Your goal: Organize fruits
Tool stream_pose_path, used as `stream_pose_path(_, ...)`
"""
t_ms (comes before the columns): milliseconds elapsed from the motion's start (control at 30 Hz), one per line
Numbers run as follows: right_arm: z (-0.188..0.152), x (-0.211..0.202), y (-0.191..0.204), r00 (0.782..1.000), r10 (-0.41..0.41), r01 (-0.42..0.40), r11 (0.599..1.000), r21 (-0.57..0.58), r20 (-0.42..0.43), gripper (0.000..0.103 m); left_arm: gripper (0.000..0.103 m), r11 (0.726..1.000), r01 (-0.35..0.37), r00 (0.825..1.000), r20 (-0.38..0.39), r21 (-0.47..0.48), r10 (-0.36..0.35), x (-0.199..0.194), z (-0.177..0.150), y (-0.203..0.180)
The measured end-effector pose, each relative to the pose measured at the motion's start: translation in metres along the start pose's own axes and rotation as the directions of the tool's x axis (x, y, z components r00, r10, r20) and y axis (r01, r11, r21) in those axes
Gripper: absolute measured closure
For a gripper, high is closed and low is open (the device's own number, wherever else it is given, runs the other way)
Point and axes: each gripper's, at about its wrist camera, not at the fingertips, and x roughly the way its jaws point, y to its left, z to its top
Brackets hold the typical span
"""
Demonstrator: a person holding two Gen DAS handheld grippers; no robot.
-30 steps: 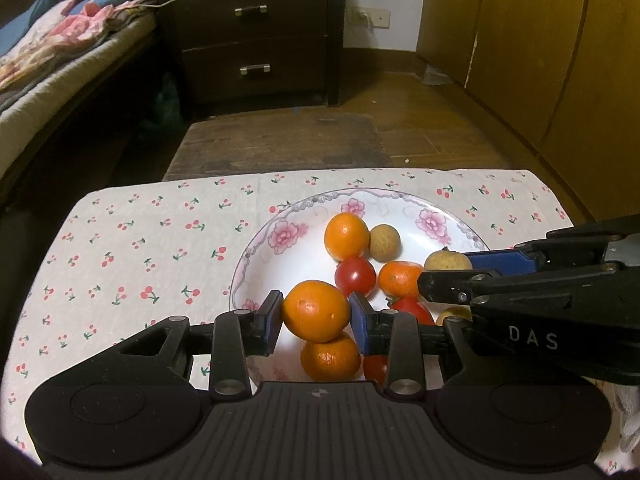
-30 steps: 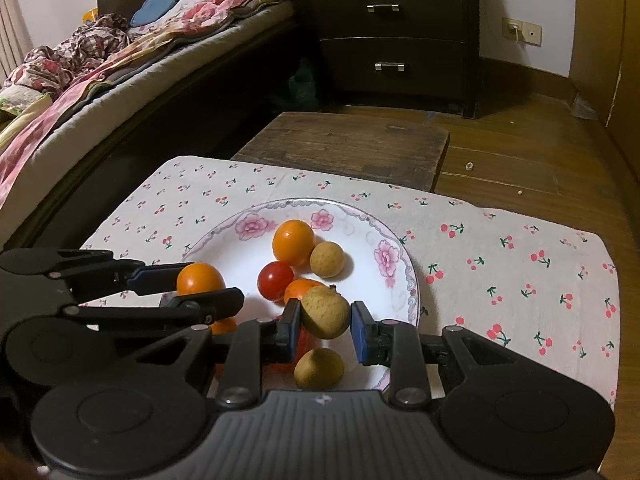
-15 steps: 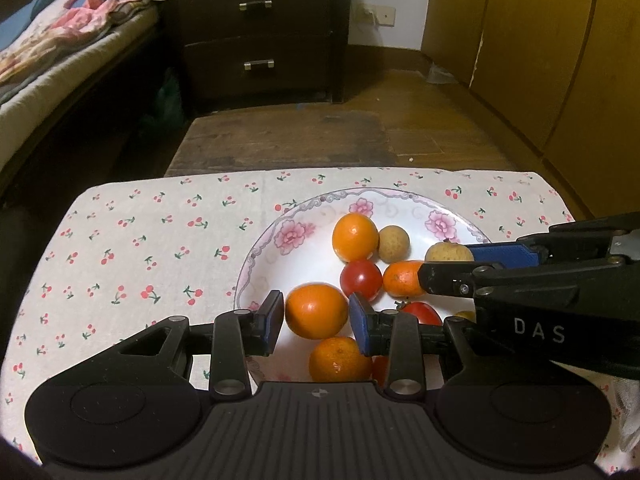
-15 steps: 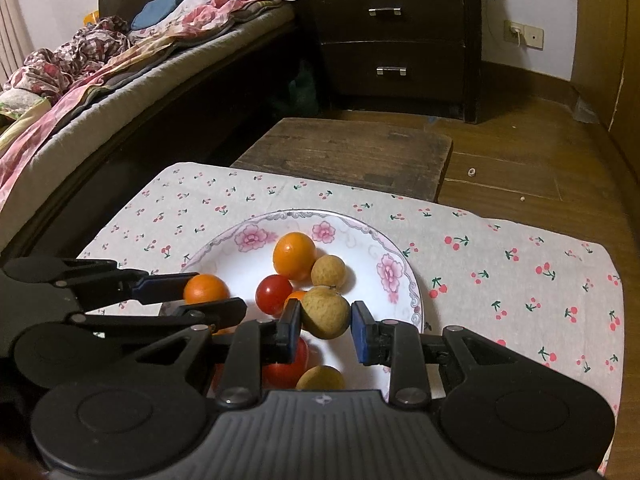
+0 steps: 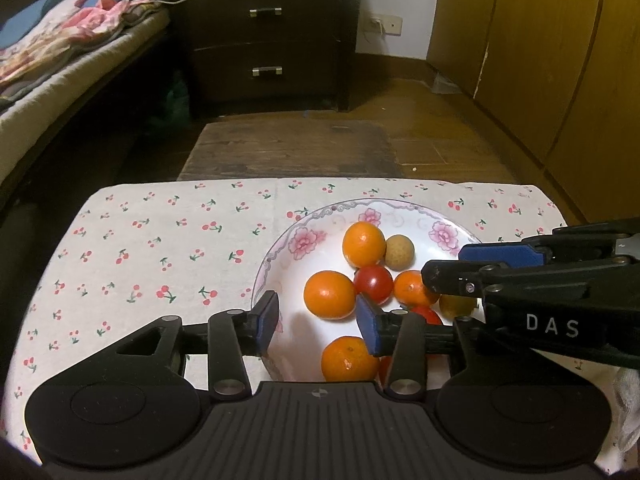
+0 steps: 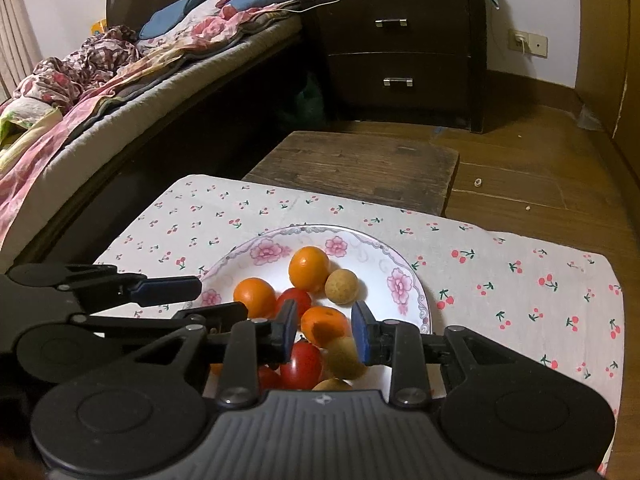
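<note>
Floral plate (image 5: 280, 256) holds oranges (image 5: 329, 295), tomatoes (image 5: 373, 284) and longans (image 5: 399, 252)

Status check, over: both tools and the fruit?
Left tool opening, orange loose between pads. Right tool opening, tan fruit blurred just below it. Both over plate. Nothing blocking.

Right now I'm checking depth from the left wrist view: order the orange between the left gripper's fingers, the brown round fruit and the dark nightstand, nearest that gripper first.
1. Orange, between the opening left gripper fingers, untouched.
2. Brown round fruit, farther back on the plate.
3. Dark nightstand, across the floor.
</note>
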Motion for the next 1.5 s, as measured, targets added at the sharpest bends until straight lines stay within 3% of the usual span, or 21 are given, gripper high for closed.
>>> stream_pose_path(367,-0.009,-0.030,0.007,1.000,-0.011,0.011,1.000,0.009,0.013,0.066,0.037,1.000,-0.012,1.000,0.026,-0.010,0.013,-0.032,-0.010,0.000)
stream_pose_path(633,-0.038,-0.062,0.019,1.000,0.002,-0.003,0.999,0.049,0.023,0.065,0.029,0.999,-0.047,0.998,0.040,-0.013,0.047,-0.062,-0.031,-0.002)
stream_pose_path(833,-0.059,-0.080,0.028,1.000,-0.009,0.007,0.999,0.053,0.025,0.064,0.018,0.996,-0.085,0.995,0.049,-0.026,0.087,-0.080,-0.048,-0.005)
stream_pose_path(1033,-0.079,-0.091,0.036,1.000,-0.012,0.011,0.998,0.066,0.005,0.062,0.016,0.990,-0.143,0.989,0.028,-0.018,0.143,-0.089,-0.069,-0.009)
stream_pose_path(1267,-0.099,-0.098,0.045,1.000,-0.004,0.006,0.998,0.070,-0.023,0.062,0.011,0.987,-0.157,0.987,0.020,-0.042,0.158,-0.103,-0.086,-0.010)
stream_pose_path(1367,-0.104,-0.104,0.049,1.000,0.003,-0.001,0.997,0.076,-0.019,0.062,0.002,0.986,-0.161,0.986,0.028,-0.046,0.163,-0.109,-0.090,-0.012)
stream_pose_path(1500,-0.111,-0.111,0.052,1.000,-0.004,0.005,0.996,0.089,-0.020,0.061,0.000,0.984,-0.166,0.985,0.029,-0.057,0.168,-0.116,-0.098,-0.012)
